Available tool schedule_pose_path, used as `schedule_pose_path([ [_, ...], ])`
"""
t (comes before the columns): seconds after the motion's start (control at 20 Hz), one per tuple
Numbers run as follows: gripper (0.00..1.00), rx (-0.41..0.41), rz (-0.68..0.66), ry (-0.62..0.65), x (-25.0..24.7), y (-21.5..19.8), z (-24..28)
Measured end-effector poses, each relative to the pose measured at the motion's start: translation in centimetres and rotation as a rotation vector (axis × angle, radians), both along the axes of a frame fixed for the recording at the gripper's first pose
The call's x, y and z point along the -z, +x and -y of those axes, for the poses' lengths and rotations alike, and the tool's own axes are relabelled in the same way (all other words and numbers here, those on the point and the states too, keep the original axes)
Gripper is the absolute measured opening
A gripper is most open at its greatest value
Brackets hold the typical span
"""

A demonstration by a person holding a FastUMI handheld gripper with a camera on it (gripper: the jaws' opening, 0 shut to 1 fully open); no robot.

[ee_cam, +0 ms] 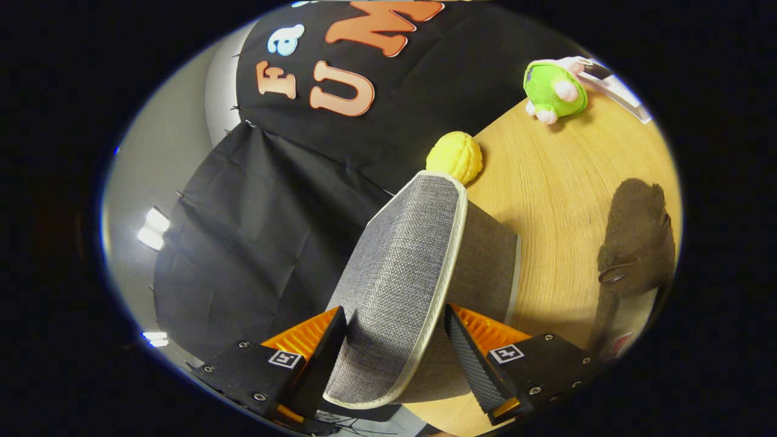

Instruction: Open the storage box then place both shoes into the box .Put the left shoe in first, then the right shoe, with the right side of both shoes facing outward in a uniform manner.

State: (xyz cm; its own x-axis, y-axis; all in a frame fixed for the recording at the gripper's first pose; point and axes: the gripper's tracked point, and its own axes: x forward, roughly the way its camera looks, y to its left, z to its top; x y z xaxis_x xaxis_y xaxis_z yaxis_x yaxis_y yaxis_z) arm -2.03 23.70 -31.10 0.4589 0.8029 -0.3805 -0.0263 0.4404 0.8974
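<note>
The grey fabric lid (400, 273) of the storage box, edged in pale piping, is seen lifted between the fingers of the gripper (394, 340), which are clenched on it from both sides. The step in hand is judged to be the opening of the box. The lid should be swung fully back in an arc about its hinge, so that the fabric is not dragged or the box tipped. On the wooden counter (546, 200), a yellow toy (455, 156) lies at twelve o'clock beyond the lid, a green plush (553, 90) at one o'clock, and a dark brown shoe (637, 237) at three o'clock.
</note>
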Motion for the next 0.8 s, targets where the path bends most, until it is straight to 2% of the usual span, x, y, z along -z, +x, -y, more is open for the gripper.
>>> schedule_pose_path([
  [0.1,0.94,0.016,-0.013,-0.016,0.0,0.4,0.7],
  [0.25,0.81,0.09,0.026,-0.011,-1.6,1.8,2.4],
  [0.3,0.79,0.111,0.047,0.002,-2.4,2.1,2.9],
  [0.4,0.71,0.111,0.059,0.013,-2.8,2.2,3.0],
  [0.5,0.59,0.096,0.059,-0.004,-2.4,2.0,2.9],
  [0.55,0.47,0.095,0.06,-0.019,-2.0,2.0,2.9],
  [0.6,0.41,0.105,0.057,-0.045,-1.5,2.3,3.0],
  [0.7,0.22,0.135,0.06,-0.05,-1.5,2.9,3.4],
  [0.8,0.16,0.182,0.08,-0.038,-2.5,4.0,3.6],
])
